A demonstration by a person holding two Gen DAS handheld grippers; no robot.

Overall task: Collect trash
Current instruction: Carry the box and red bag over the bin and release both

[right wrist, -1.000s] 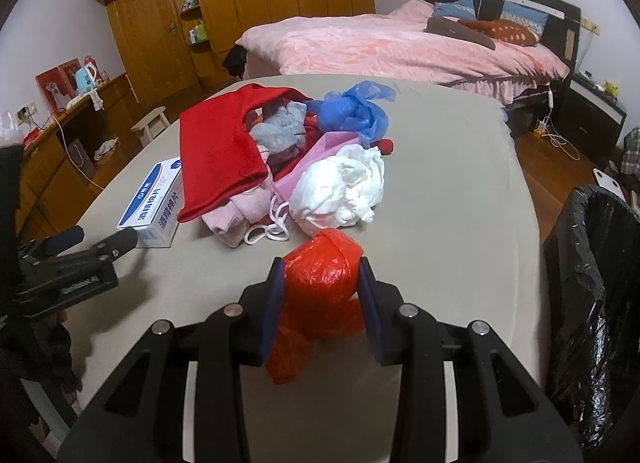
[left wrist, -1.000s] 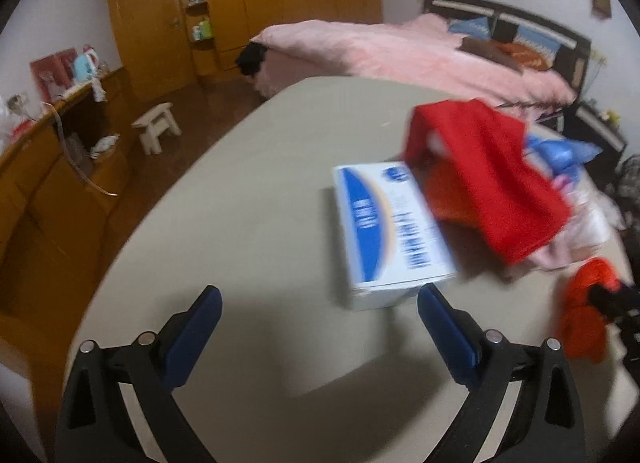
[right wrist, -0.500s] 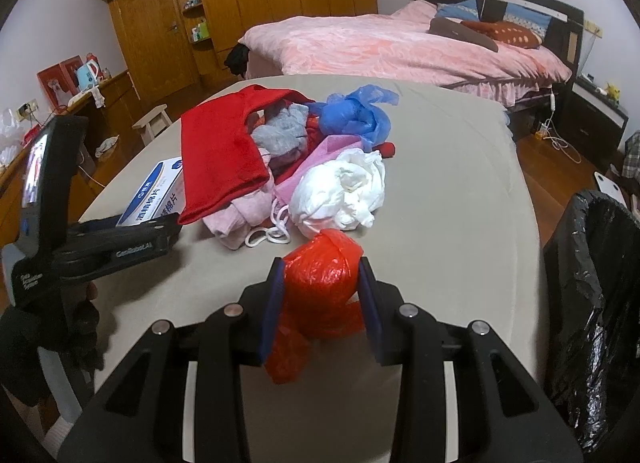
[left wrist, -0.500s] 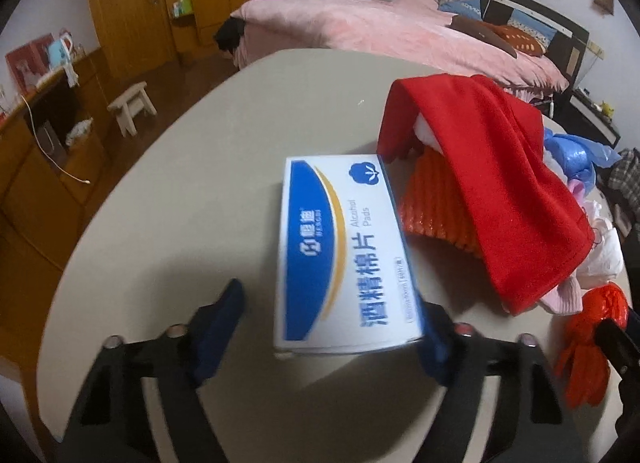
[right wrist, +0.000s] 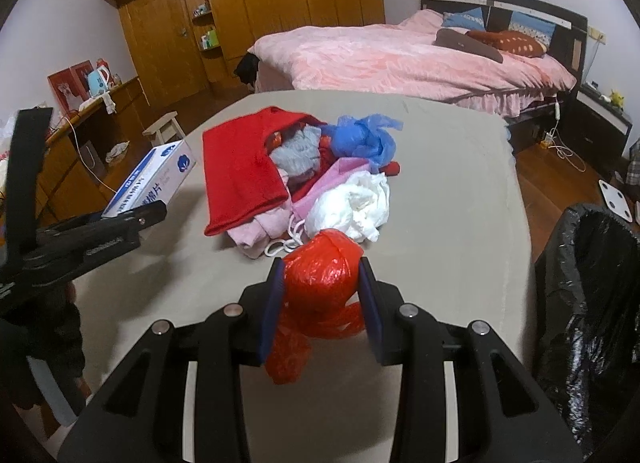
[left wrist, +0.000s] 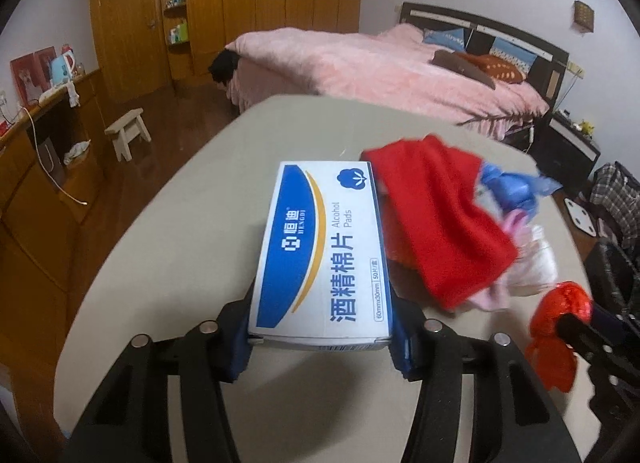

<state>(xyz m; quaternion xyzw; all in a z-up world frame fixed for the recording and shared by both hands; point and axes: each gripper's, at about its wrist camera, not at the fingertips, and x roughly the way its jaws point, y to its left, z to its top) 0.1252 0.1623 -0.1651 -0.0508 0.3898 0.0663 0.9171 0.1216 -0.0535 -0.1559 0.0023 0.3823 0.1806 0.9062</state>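
My left gripper (left wrist: 320, 339) is shut on a white and blue alcohol pads box (left wrist: 324, 251), its near end between the blue pads, tilted up off the grey table (left wrist: 192, 231). The box also shows in the right wrist view (right wrist: 154, 179). My right gripper (right wrist: 320, 299) is shut on a crumpled red plastic bag (right wrist: 320, 287), held above the table; the bag also shows in the left wrist view (left wrist: 560, 327). A pile sits mid-table: red cloth (right wrist: 240, 171), blue plastic bag (right wrist: 364, 139), white plastic bag (right wrist: 352, 207), pink items (right wrist: 260, 231).
A bin with a black liner (right wrist: 592, 287) stands at the table's right edge. A pink bed (right wrist: 400, 59) lies beyond the table. Wooden wardrobes (right wrist: 240, 15), a low cabinet (right wrist: 72, 151) and a small stool (right wrist: 164, 129) are at the left.
My left gripper moved forward onto the box, closed on its near end and tipped it up. My right gripper kept holding the red bag almost still.
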